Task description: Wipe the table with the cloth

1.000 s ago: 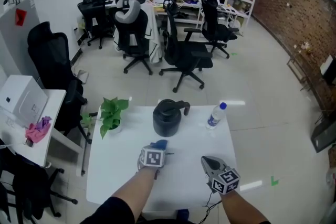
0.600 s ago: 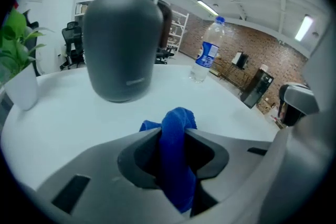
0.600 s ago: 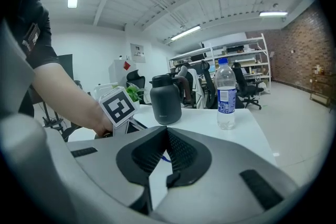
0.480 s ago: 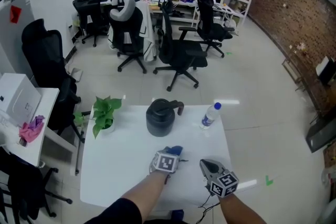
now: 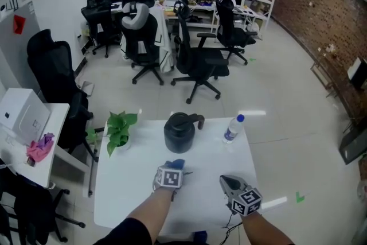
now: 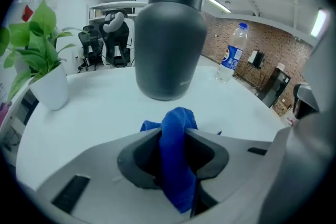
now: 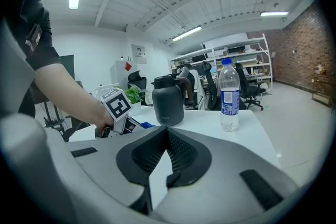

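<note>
Looking down on a white table (image 5: 132, 181). L gripper (image 5: 174, 167) pinches a blue cloth (image 6: 178, 123) bunched between its jaws, near table centre. R gripper (image 5: 229, 182) at its 4 o'clock, jaws together, nothing in them. Dark lidded jug (image 5: 180, 130) at 12, contents hidden. Capped water bottle (image 5: 232, 128) at 1. White pot w/ green plant (image 5: 119, 129) at 10.

Head cam above table (image 5: 126, 181); gripper cams low, share jug (image 6: 168, 34).

moved: left tongs (image 5: 174, 167) with cloth (image 6: 176, 155) | swept right, then back left (before the jug (image 5: 179, 132))
</note>
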`<control>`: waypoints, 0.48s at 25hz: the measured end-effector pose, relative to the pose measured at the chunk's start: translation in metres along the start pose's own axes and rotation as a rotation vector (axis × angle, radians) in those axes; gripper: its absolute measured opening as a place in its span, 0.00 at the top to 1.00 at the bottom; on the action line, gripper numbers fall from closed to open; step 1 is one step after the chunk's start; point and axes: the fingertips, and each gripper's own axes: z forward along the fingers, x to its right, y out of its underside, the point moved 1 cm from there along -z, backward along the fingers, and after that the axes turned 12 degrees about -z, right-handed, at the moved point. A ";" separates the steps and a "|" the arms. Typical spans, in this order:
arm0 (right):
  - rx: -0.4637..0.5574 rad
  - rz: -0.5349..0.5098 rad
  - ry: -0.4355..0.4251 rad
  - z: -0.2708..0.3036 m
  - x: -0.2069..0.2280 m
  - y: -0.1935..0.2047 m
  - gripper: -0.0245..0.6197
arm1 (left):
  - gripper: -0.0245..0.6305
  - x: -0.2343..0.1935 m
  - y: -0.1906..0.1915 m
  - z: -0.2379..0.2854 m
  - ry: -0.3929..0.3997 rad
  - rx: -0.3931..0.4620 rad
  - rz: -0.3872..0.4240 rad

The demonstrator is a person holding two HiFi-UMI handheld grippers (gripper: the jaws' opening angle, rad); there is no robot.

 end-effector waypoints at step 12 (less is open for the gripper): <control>-0.014 0.009 0.050 -0.037 0.008 0.002 0.97 | 0.80 0.062 0.011 -0.012 0.156 -0.019 0.008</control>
